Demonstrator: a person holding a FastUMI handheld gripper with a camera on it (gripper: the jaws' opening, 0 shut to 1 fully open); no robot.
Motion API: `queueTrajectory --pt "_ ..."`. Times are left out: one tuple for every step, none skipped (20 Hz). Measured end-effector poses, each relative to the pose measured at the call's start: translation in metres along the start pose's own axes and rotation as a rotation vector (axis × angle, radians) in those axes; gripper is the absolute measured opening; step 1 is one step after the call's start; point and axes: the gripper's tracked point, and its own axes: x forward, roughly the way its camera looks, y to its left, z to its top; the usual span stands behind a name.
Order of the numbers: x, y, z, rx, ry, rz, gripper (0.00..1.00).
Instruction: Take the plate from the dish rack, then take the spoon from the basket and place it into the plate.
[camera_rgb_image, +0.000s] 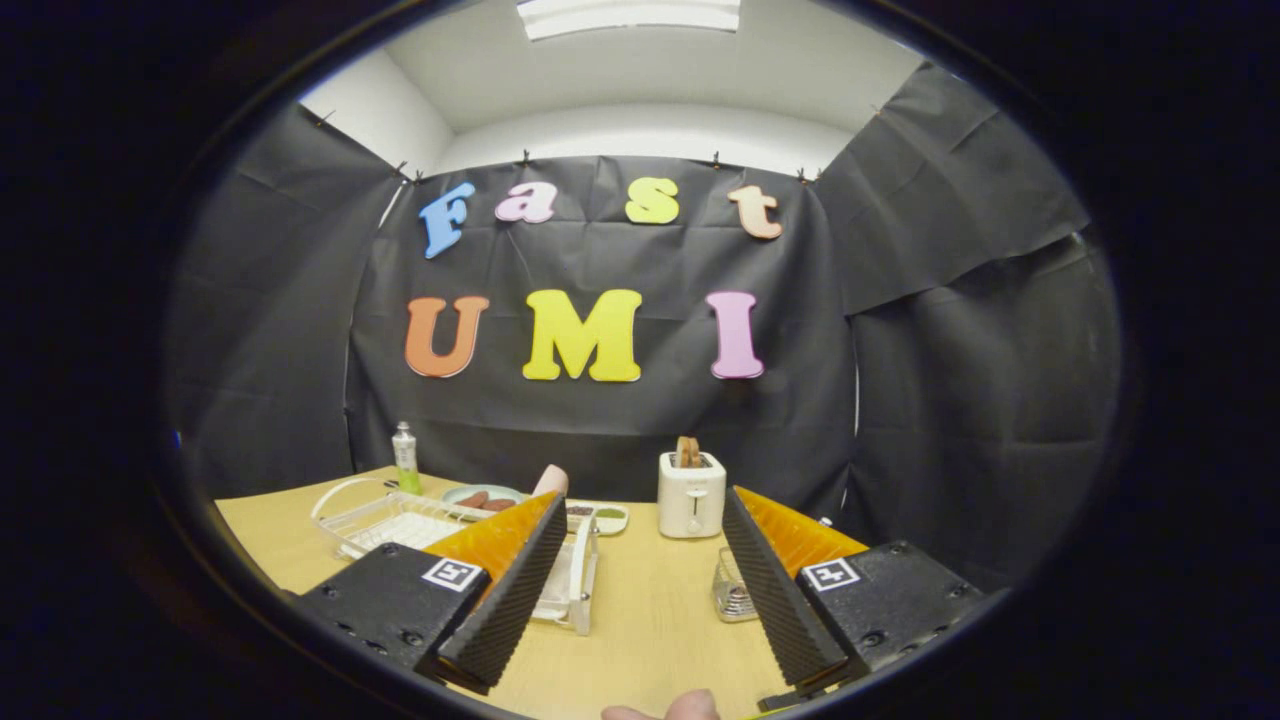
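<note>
Holding my gripper (640, 505) above a wooden table (650, 610), I keep its two fingers spread wide apart with nothing between them. Behind my left finger sits a clear dish rack (400, 525); I cannot make out the plate in it. Just inside my right finger, partly hidden by it, stands a small wire basket (733, 592) with something metallic inside, too hidden to tell if it is the spoon. Beyond the fingers, near the black cloth wall, a white toaster (691, 493) holds bread. Farther left are a small bottle (405, 458) and a dish of food (484, 497).
</note>
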Motion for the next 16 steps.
queueTrajectory --pt "0.007 0.006 0.008 -0.006 0.016 0.027 1.0" --pt "0.014 0.011 0.017 -0.01 0.036 0.051 1.0" --pt "0.021 0.017 0.027 -0.015 0.05 0.077 1.0" --pt "0.03 0.021 0.036 -0.016 0.073 0.098 1.0" --pt "0.037 0.028 0.042 -0.01 0.107 0.129 1.0" --pt "0.044 0.035 0.047 -0.002 0.138 0.149 1.0" --pt "0.052 0.04 0.052 0.004 0.159 0.162 1.0" --pt "0.06 0.044 0.056 -0.004 0.185 0.164 1.0" --pt "0.071 0.048 0.056 -0.02 0.214 0.165 1.0" --pt "0.08 0.054 0.056 -0.034 0.24 0.164 1.0" --pt "0.089 0.059 0.053 -0.043 0.278 0.168 1.0" --pt "0.099 0.067 0.05 -0.038 0.318 0.177 1.0" --pt "0.108 0.072 0.046 -0.035 0.363 0.184 1.0" --pt "0.116 0.079 0.042 -0.037 0.404 0.196 1.0" --pt "0.126 0.083 0.038 -0.034 0.444 0.196 1.0" --pt "0.134 0.084 0.035 -0.03 0.483 0.194 1.0"
